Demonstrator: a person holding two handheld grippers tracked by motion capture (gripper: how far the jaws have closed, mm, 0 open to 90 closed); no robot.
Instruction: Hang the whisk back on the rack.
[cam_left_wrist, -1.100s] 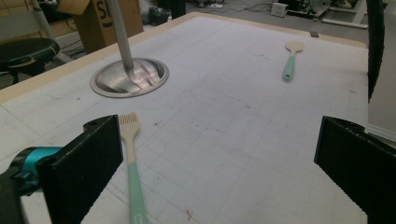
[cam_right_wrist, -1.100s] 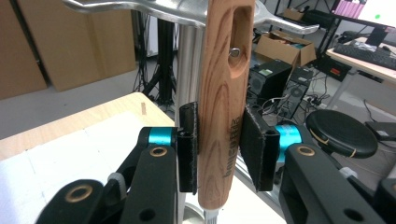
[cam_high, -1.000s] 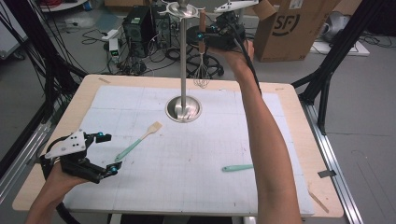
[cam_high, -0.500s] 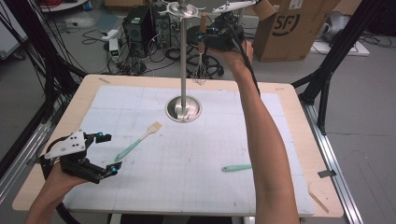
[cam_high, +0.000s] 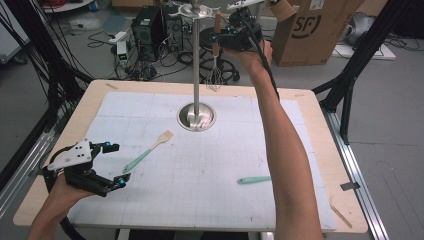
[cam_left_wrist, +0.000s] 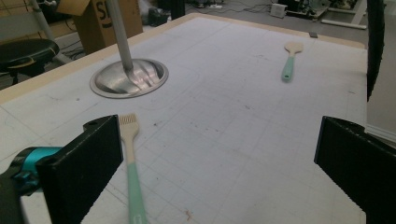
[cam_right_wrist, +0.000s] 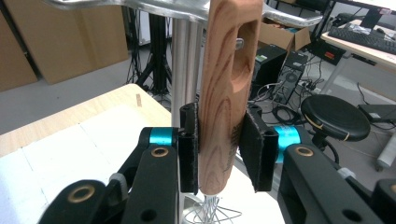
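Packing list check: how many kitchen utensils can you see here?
3. A wire whisk with a wooden handle is held at the steel stand; a green-handled wooden brush lies mid-left on the mat; a green-handled spatula lies partly hidden behind the forearm.

Right gripper (cam_right_wrist: 219, 154) raised, jaws clamped; left gripper (cam_high: 112, 165) low, jaws wide.

The stand (cam_high: 196, 116) rises mid-counter (cam_high: 310, 107). A spatula (cam_high: 148, 152) lies front-left of it, another utensil (cam_high: 254, 179) front-right, the whisk (cam_high: 216, 50) hangs right of its pole.
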